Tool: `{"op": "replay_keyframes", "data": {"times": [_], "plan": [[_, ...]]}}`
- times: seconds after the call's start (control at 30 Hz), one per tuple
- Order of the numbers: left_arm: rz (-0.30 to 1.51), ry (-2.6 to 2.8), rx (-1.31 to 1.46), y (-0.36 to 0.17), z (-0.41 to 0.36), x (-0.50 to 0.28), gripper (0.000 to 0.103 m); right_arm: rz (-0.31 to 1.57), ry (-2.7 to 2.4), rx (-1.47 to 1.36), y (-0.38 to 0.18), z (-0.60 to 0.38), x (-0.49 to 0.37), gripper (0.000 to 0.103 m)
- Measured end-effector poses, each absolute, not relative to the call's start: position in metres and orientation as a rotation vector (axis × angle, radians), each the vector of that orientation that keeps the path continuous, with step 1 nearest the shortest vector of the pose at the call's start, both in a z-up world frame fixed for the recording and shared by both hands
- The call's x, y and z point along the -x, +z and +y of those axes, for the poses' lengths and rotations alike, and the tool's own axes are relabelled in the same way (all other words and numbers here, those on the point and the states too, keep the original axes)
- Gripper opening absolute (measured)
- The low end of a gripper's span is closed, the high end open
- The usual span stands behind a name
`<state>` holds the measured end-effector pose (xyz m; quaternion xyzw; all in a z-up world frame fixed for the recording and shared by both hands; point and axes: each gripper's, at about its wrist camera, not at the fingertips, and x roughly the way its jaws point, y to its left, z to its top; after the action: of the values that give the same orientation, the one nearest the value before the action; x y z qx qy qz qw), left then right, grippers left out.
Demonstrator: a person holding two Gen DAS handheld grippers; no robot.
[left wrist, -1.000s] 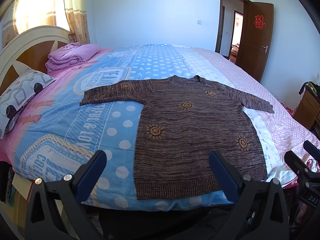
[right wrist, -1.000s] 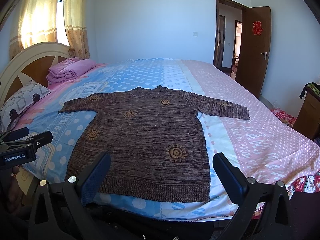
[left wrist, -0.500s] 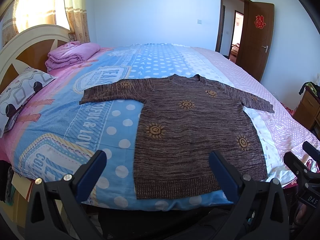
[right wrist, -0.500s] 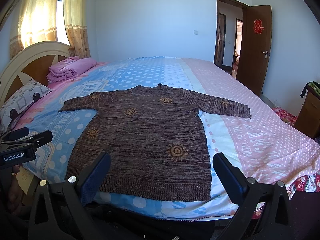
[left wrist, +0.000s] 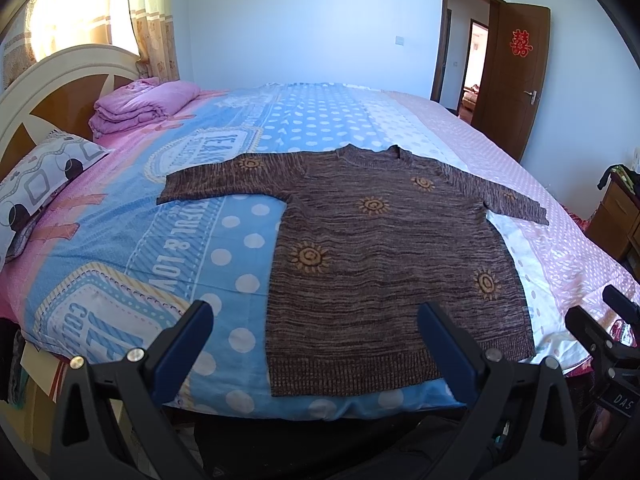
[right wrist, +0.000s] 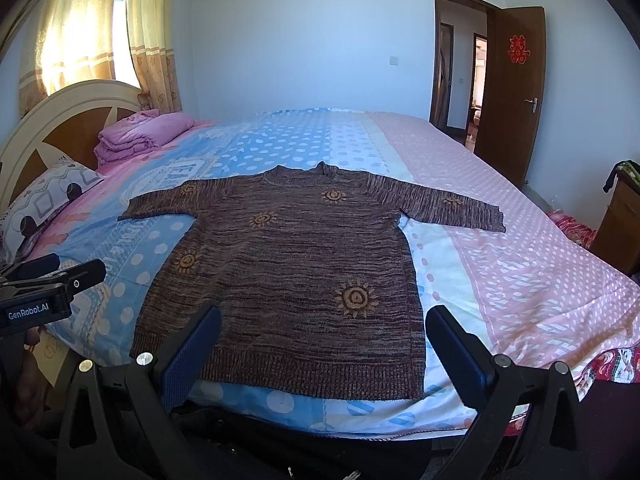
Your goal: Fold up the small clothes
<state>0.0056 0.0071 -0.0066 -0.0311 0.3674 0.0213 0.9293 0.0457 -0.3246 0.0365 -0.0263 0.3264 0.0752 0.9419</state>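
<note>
A brown knitted sweater with orange sun motifs lies flat on the bed, both sleeves spread out, hem toward me. My left gripper is open and hovers in front of the hem's left half without touching the fabric. Wide open too, my right gripper hangs just before the hem, nothing between its blue-padded fingers. Each gripper also shows at the edge of the other's view: the right gripper and the left gripper.
The bed has a blue and pink dotted cover. A folded pink blanket and a patterned pillow lie by the headboard at left. A wooden cabinet stands at right; a brown door is open behind.
Both grippers have crept slightly toward the bed and the sweater sits a little lower in the views. The jaws stay open.
</note>
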Motion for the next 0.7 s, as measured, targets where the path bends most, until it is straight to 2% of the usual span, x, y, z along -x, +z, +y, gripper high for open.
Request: {"op": "replay_keyframes", "data": {"times": [0.7], "plan": [[0.788,-0.014,-0.026,-0.012,0.005,-0.034,0.103,0.709,0.216,0.036,0.017,-0.331,-0.074,0.102]]}}
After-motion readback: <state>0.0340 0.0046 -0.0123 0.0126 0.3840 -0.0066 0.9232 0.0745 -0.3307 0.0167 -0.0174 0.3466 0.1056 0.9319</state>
